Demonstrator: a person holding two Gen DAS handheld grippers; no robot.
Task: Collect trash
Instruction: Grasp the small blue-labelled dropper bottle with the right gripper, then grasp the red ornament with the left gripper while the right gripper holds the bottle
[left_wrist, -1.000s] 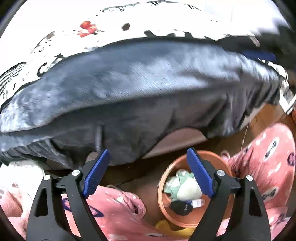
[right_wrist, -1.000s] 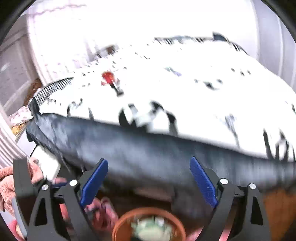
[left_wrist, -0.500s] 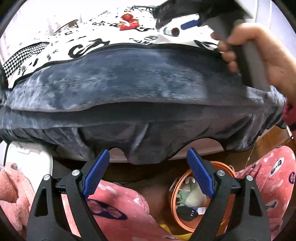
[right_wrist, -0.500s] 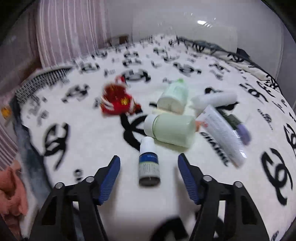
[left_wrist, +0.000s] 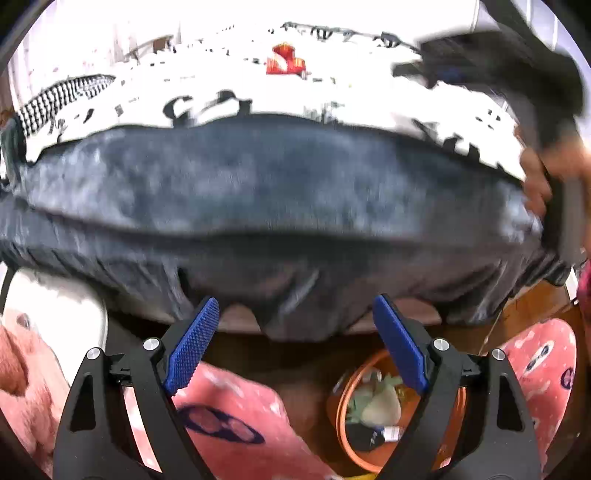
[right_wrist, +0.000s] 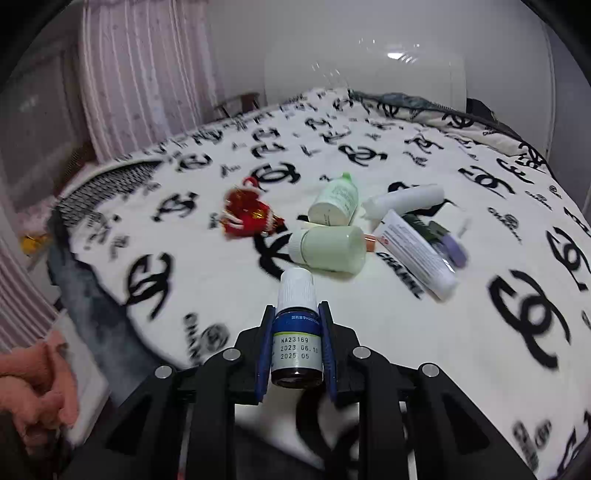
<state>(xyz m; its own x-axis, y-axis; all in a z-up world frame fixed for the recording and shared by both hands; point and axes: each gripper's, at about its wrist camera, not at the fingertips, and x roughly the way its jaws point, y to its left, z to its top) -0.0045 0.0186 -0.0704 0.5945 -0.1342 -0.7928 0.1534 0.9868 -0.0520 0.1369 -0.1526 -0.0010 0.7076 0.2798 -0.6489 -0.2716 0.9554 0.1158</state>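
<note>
Jaws of right gripper (right_wrist: 295, 343) pinch dropper bottle (right_wrist: 296, 332) stamped "NA23169"; left gripper (left_wrist: 295, 354) spread.

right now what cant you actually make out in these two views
- Left wrist view: the orange bin is partly covered by the open left gripper, so its contents cannot all be told apart.
- Left wrist view: the right gripper is a dark motion blur; its jaws are unreadable there.
- Right wrist view: the small bottle in the right gripper hides the blanket beneath, so lift-off is unclear.
- Right wrist view: tube print too blurred.
</note>
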